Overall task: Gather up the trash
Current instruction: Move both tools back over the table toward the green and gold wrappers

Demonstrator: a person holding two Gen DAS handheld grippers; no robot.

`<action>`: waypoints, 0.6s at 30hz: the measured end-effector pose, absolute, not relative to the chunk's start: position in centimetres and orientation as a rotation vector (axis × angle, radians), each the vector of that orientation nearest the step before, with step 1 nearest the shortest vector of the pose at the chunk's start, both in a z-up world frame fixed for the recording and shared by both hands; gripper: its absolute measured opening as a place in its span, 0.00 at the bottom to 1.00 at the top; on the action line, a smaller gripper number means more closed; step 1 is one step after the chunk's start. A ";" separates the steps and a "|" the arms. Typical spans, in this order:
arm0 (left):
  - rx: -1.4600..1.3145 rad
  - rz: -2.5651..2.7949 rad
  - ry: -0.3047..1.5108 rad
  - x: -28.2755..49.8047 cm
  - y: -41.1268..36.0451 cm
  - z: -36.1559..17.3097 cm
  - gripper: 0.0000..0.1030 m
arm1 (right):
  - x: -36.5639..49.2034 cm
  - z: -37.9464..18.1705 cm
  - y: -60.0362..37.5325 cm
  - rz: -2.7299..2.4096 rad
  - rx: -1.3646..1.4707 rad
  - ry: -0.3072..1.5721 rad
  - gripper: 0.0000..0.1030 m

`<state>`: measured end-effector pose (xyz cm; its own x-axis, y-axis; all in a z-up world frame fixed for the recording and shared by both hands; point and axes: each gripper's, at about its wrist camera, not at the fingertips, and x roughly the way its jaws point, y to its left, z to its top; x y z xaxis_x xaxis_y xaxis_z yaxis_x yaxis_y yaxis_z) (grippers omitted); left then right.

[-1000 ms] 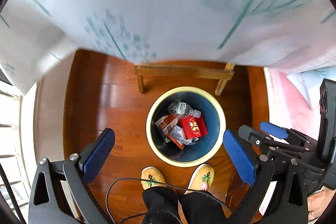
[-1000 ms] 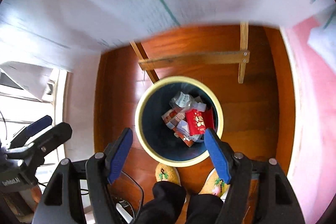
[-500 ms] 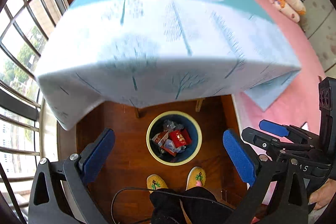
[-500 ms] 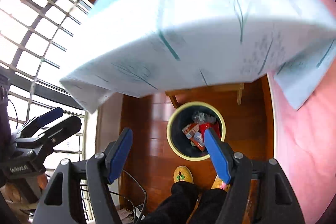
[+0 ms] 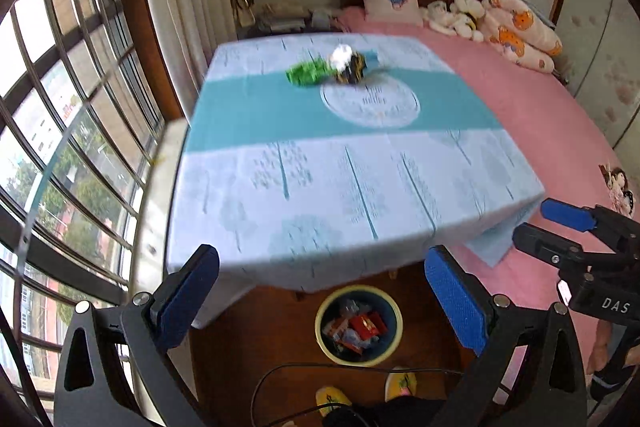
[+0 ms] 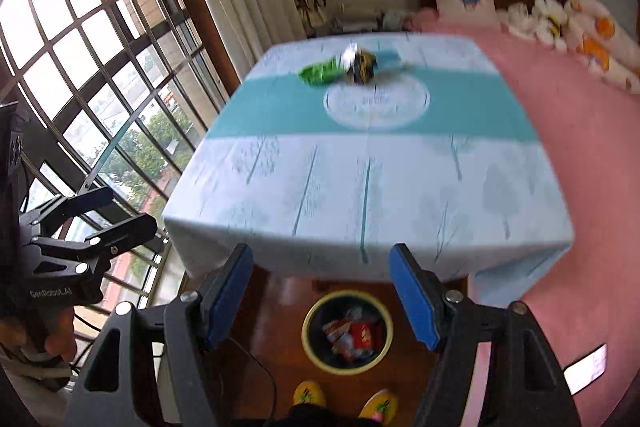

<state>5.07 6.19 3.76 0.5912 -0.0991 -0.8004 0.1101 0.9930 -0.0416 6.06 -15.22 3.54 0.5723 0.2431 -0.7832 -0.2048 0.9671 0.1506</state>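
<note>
Both the left gripper and right gripper hung with jaws spread, holding nothing. Green wrapper and crumpled trash lay on the table; the bin stood beneath

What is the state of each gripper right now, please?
Left gripper: open, holding nothing.
Right gripper: open, holding nothing.
</note>
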 end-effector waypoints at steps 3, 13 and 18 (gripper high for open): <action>0.014 -0.106 0.875 6.1 6.8 5.8 0.99 | 6.9 5.8 -14.3 0.253 -0.025 0.857 0.69; 0.017 -0.110 0.791 10.8 6.9 9.6 0.99 | 12.9 9.0 -13.3 0.256 -0.149 0.777 0.69; 0.003 -0.092 0.829 16.6 6.5 8.8 0.99 | 19.7 8.1 -14.3 0.291 -0.153 0.815 0.69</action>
